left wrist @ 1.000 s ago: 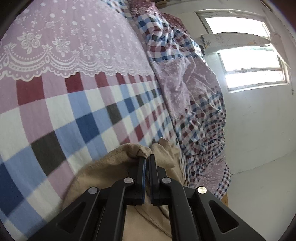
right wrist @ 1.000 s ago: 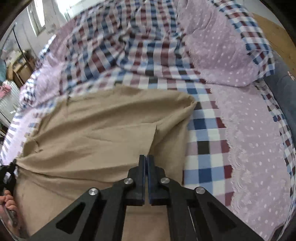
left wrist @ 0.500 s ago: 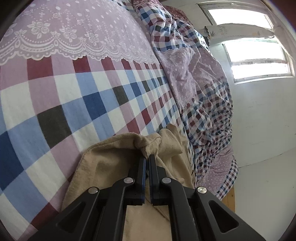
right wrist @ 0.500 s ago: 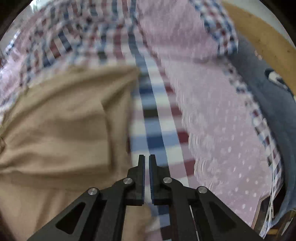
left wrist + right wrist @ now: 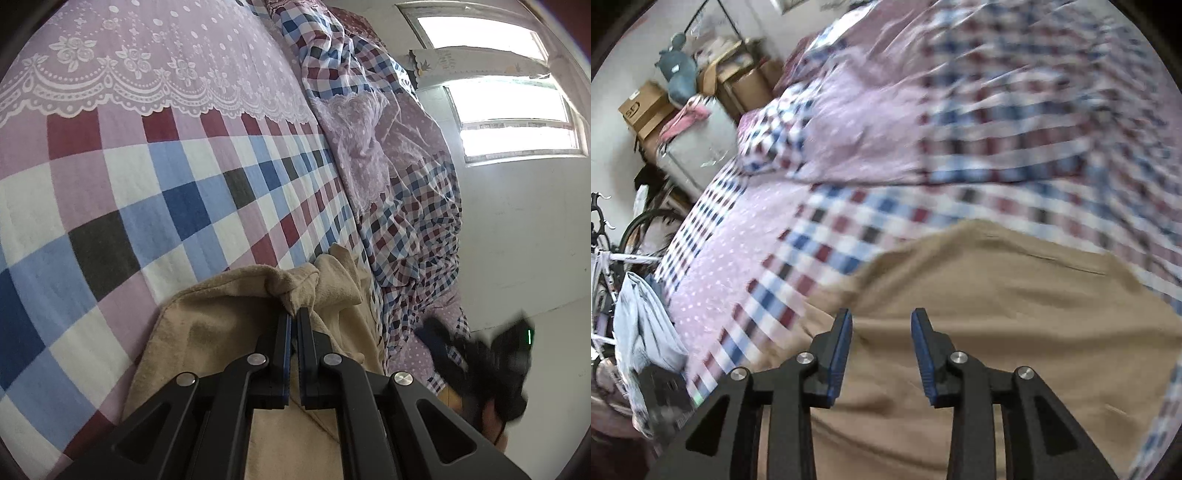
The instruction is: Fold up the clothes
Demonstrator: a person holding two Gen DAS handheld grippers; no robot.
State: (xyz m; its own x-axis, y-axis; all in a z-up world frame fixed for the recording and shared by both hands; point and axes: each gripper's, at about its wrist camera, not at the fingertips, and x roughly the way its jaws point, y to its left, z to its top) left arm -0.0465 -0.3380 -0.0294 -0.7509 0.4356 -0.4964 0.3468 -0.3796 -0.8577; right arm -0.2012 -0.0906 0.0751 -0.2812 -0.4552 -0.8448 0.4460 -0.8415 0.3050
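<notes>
Over bed (image 5: 849,229), right tongs (image 5: 881,317) newly agape.

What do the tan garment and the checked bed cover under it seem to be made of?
The tan garment looks like soft matte cloth with a slightly fuzzy nap, maybe brushed cotton or fleece; it bunches thickly where the left hand-held gripper pinches it. The checked bed cover looks like woven, lightly textured cotton, with a white lace-style trim across its lilac part.

Right gripper (image 5: 881,321) jaws went from closed to spread wide, swung leftward over tan fabric garment (image 5: 1015,314); it now shows blurred in the left wrist view.
</notes>
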